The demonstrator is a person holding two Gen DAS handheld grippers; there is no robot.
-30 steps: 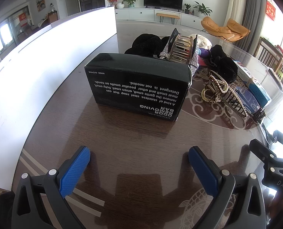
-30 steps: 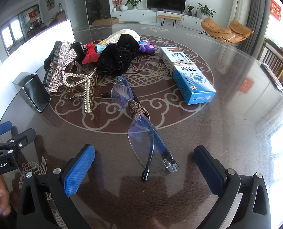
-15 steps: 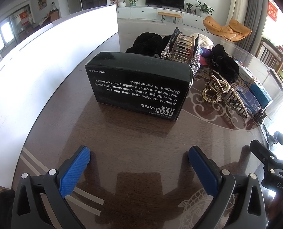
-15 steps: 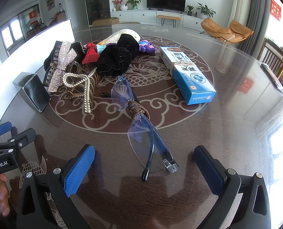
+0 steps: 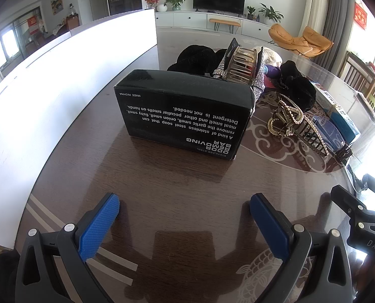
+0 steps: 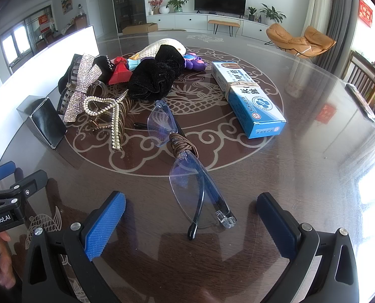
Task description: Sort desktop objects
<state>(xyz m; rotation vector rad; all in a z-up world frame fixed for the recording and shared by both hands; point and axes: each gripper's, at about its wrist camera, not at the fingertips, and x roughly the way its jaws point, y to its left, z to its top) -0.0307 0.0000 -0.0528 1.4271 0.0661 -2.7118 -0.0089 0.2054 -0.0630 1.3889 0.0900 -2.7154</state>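
Note:
A black soap box [image 5: 185, 113] stands on the dark glass-topped table [image 5: 177, 197], straight ahead of my left gripper [image 5: 185, 208], which is open and empty a short way in front of it. Behind the box lie a black scrunchie [image 5: 195, 58], a rhinestone claw clip [image 5: 243, 64] and a pearl hair clip [image 5: 292, 122]. My right gripper [image 6: 191, 208] is open, with blue-tinted folded glasses [image 6: 187, 169] lying between and beyond its fingers. A blue medicine box [image 6: 248, 98], a black scrunchie [image 6: 154, 75], a rhinestone bow [image 6: 82, 85] and a pearl bow clip [image 6: 106, 116] lie farther back.
A tall white board [image 5: 48, 96] runs along the table's left side. The black soap box [image 6: 44, 121] and the left gripper [image 6: 3, 176] show at the left of the right wrist view. Chairs [image 6: 364, 80] stand past the table's right rim.

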